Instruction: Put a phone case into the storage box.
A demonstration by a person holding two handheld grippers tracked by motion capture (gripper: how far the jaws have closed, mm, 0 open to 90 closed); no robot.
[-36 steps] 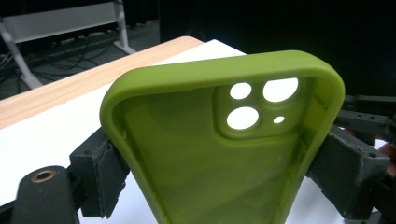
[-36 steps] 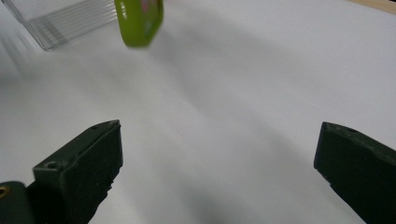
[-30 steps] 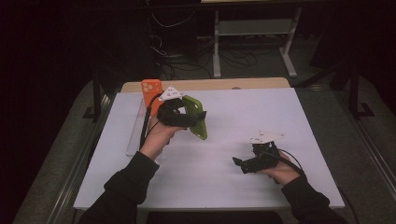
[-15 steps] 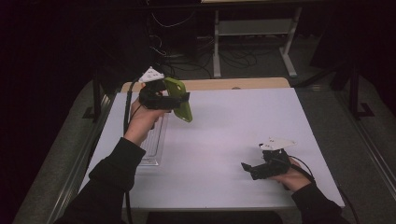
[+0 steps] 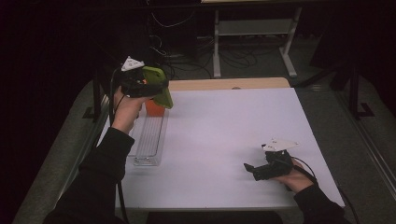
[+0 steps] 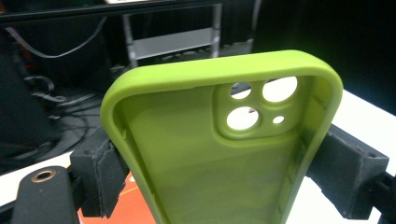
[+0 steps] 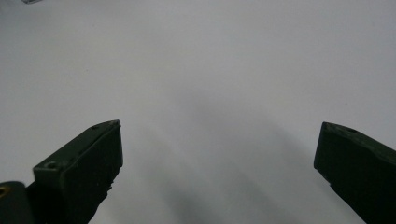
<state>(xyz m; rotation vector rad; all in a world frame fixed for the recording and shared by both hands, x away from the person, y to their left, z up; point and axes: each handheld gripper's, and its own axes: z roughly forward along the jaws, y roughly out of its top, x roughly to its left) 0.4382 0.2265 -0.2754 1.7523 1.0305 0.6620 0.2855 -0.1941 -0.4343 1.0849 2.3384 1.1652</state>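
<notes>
At the far left of the high view, the left hand-held gripper (image 5: 156, 88) is raised above the back-left corner of the worktop (image 5: 224, 140), clamped across the width of a lime-green phone case (image 5: 159, 86); in the left gripper view the two black pads press on the case's long side walls (image 6: 233, 154), its hollow inside and camera cut-outs facing the lens; gripping by the stiff rims rather than the soft back panel probably keeps the case from folding. Just below and behind the case sits an orange object (image 5: 154, 108), at the far end of a clear, ribbed tray (image 5: 149, 140) that runs along the worktop's left edge; what the orange object is I cannot tell, though it peeps in under the case in the left gripper view too; the case hangs clear of both, so it looks like it is being carried over the tray rather than set down. The middle of the white worktop lies bare. At the right, near the front edge, the right hand-held gripper (image 5: 252, 168) rests low over the surface, its jaws spread wide with nothing between them, pointing toward the centre; it seems parked out of the way, ready to help.
</notes>
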